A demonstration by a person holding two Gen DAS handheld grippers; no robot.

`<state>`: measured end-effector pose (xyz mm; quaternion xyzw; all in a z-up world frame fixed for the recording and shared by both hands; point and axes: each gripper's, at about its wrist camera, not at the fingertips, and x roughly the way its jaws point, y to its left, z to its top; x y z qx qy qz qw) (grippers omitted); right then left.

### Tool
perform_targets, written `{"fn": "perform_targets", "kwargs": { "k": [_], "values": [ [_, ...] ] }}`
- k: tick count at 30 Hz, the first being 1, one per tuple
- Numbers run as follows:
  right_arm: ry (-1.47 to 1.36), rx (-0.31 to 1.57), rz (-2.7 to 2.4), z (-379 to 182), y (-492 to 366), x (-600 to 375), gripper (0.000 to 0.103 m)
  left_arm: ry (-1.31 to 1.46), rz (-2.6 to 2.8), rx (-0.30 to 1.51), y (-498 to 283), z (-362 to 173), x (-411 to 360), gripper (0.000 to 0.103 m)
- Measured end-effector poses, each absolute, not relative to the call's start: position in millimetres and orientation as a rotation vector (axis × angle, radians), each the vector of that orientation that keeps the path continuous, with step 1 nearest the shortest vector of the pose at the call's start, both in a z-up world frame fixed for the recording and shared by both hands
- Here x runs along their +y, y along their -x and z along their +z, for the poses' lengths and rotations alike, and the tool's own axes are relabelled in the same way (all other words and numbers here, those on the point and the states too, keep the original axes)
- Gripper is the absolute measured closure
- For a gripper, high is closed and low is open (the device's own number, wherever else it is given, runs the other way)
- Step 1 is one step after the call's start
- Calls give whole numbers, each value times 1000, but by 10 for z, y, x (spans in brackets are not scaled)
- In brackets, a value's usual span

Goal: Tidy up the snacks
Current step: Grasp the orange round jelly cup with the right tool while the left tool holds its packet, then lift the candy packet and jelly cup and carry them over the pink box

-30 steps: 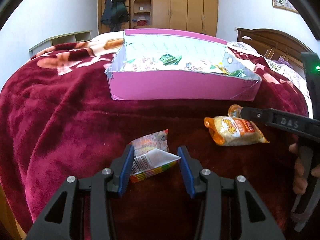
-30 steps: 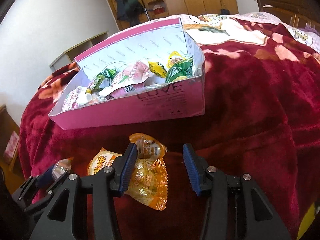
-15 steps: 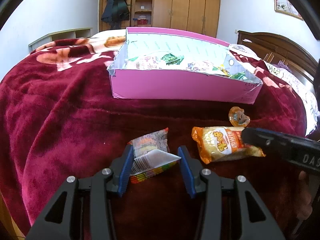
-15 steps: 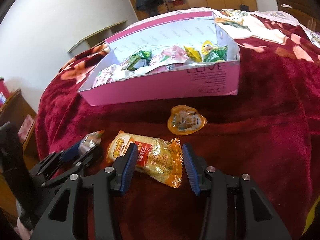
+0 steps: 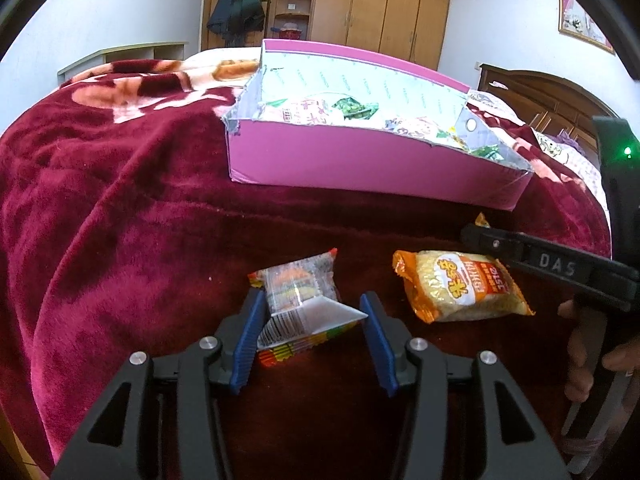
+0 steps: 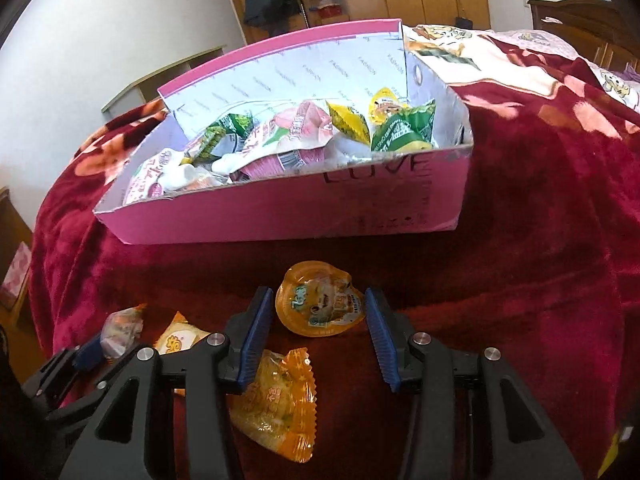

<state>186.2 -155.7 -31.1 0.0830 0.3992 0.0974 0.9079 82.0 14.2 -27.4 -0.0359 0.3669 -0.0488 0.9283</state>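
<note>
A pink box (image 5: 360, 164) holding several snack packets stands on the red blanket; it also shows in the right wrist view (image 6: 320, 208). My left gripper (image 5: 312, 320) is open, its jaws on either side of a clear striped snack packet (image 5: 300, 300) lying on the blanket. An orange snack bag (image 5: 460, 286) lies to its right, partly under the right gripper in the right wrist view (image 6: 280, 400). My right gripper (image 6: 320, 320) is open around an orange jelly cup (image 6: 320, 304) on the blanket.
The red floral blanket (image 5: 120, 200) covers the bed and drops off at the left and near edges. A wooden headboard (image 5: 552, 96) and wardrobe (image 5: 380, 4) stand behind. A low shelf (image 5: 120, 56) is at the far left.
My right gripper has moved forward from over the orange bag to around the jelly cup. My left gripper has stayed around the striped packet.
</note>
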Motion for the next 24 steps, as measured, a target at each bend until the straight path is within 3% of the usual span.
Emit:
{"fn": "perform_targets", "kwargs": {
  "k": [8, 24],
  "values": [
    [-196, 798, 207, -364, -1844, -1596, 55, 67, -98, 751, -820, -258, 125, 52],
    [-251, 751, 196, -322, -1764, -1693, 67, 66, -116, 708, -774, -119, 110, 52]
  ]
}}
